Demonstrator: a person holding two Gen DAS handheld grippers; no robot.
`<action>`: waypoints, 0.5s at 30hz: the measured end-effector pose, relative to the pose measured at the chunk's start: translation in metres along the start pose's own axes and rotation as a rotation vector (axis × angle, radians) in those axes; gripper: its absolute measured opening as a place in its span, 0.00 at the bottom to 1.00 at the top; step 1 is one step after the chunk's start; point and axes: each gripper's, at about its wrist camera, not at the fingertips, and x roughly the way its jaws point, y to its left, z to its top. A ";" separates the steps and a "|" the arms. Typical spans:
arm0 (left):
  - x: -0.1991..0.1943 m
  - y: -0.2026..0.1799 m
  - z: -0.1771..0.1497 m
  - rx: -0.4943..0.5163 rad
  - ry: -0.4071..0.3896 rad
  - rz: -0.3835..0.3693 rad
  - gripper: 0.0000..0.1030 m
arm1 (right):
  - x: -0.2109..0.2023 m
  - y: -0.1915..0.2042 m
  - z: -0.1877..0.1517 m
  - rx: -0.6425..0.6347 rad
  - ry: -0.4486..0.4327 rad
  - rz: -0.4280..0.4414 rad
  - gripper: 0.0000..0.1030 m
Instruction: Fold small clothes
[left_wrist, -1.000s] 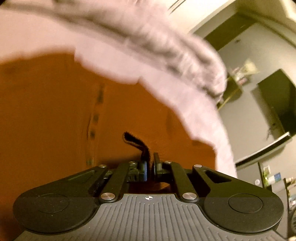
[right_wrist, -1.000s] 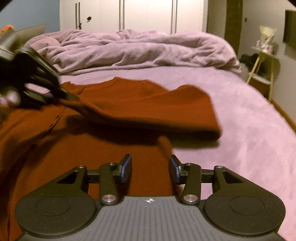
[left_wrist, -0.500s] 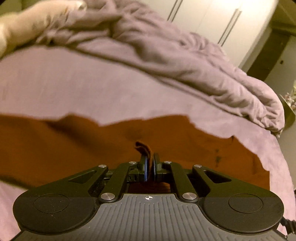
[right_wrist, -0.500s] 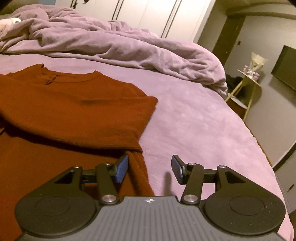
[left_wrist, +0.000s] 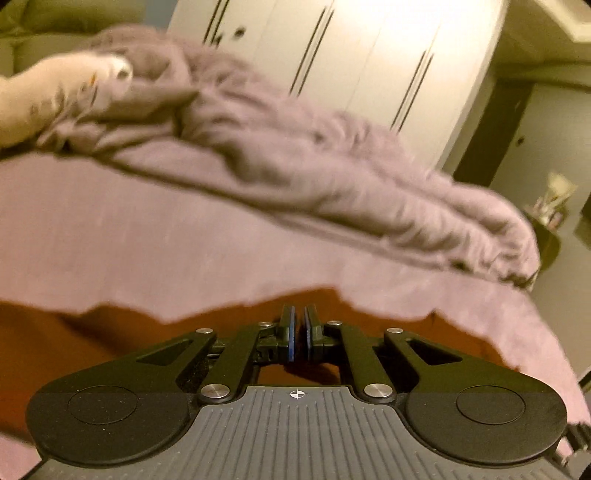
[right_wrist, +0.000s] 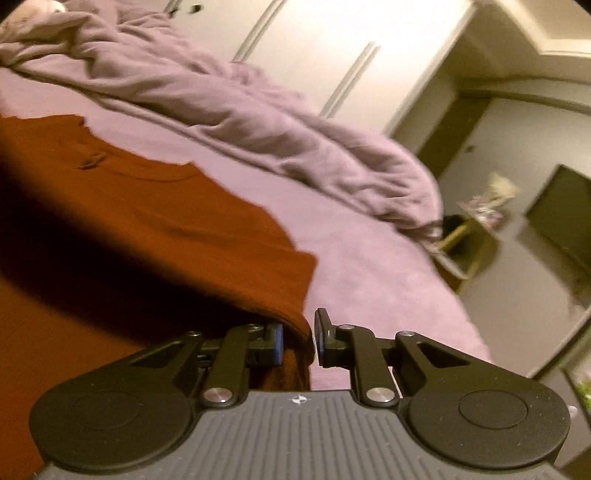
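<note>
A rust-red knit garment (left_wrist: 110, 350) lies partly folded on the purple bed (left_wrist: 147, 240). My left gripper (left_wrist: 299, 321) is shut at the garment's far edge. The pinched cloth is mostly hidden by the fingers. In the right wrist view the garment (right_wrist: 147, 221) has one layer folded over, and that layer ends in a corner at the right. My right gripper (right_wrist: 299, 332) is at that corner and its jaws are closing. The cloth edge sits between the pads, against the left one, and a thin gap still shows at the right pad.
A crumpled purple duvet (right_wrist: 258, 110) is heaped across the far side of the bed, with a cream pillow (left_wrist: 37, 99) at its left end. White wardrobe doors (left_wrist: 369, 74) stand behind. A small side table (right_wrist: 465, 236) and a dark screen (right_wrist: 561, 221) are off the bed's right side.
The left view swung up from close over the garment to looking across the bed. The right gripper moved to the folded layer's right corner, rolled, and its jaws narrowed around the cloth.
</note>
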 end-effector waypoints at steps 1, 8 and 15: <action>0.003 0.001 -0.001 0.002 0.001 0.020 0.07 | -0.001 0.006 -0.002 -0.026 -0.002 -0.014 0.15; 0.019 0.038 -0.039 0.034 0.223 0.111 0.09 | -0.021 -0.003 -0.013 -0.048 0.018 0.154 0.37; 0.003 0.064 -0.035 -0.120 0.240 0.038 0.34 | -0.045 -0.052 0.003 0.117 -0.072 0.402 0.38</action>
